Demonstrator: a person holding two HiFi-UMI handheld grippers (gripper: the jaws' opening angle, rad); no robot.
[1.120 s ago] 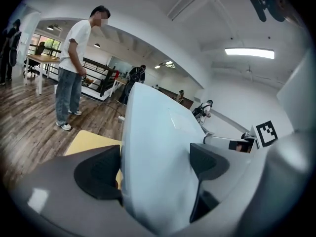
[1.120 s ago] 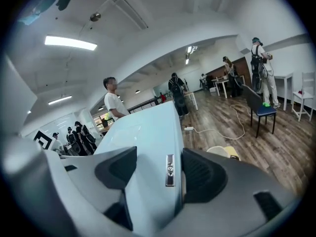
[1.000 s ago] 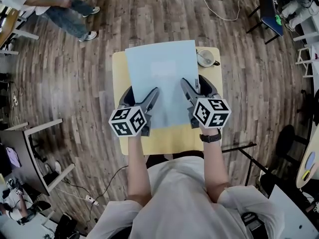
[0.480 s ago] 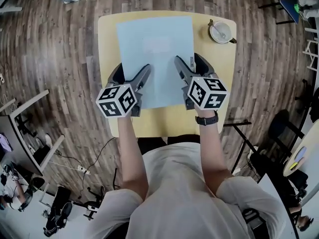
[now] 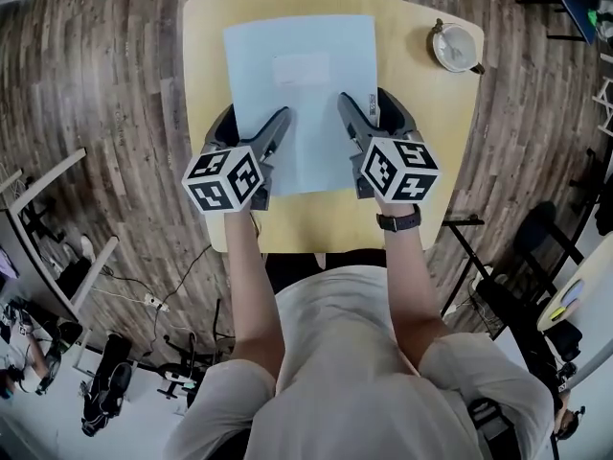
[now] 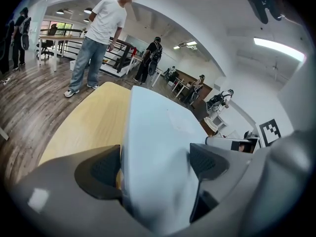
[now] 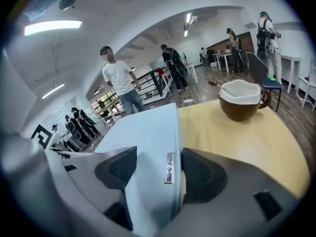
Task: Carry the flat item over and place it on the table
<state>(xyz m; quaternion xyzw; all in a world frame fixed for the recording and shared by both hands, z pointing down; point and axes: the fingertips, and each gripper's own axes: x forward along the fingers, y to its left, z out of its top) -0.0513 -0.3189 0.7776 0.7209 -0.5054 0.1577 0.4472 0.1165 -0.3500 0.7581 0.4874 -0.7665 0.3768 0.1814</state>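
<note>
A flat light-blue sheet-like item [image 5: 299, 75] with a pale label lies level over the yellow table [image 5: 206, 46]; whether it touches the top I cannot tell. My left gripper [image 5: 257, 130] is shut on its near left edge, and the item [image 6: 158, 142] fills the gap between the jaws of that gripper [image 6: 155, 167]. On the near right edge, beside a small metal clip, my right gripper [image 5: 369, 115] is shut too. In the right gripper view the item [image 7: 148, 142] passes between the pads of that gripper [image 7: 158, 174].
A brown cup [image 5: 455, 46] with white inside stands at the table's far right corner, also cup [image 7: 239, 100]. Wood floor surrounds the table. A grey desk frame [image 5: 57, 247] stands left. A person [image 6: 98, 38] in a white shirt stands beyond the table's far end.
The table has come nearer and larger in view, and the item now lies further over its top. Both grippers keep their hold on the near edge.
</note>
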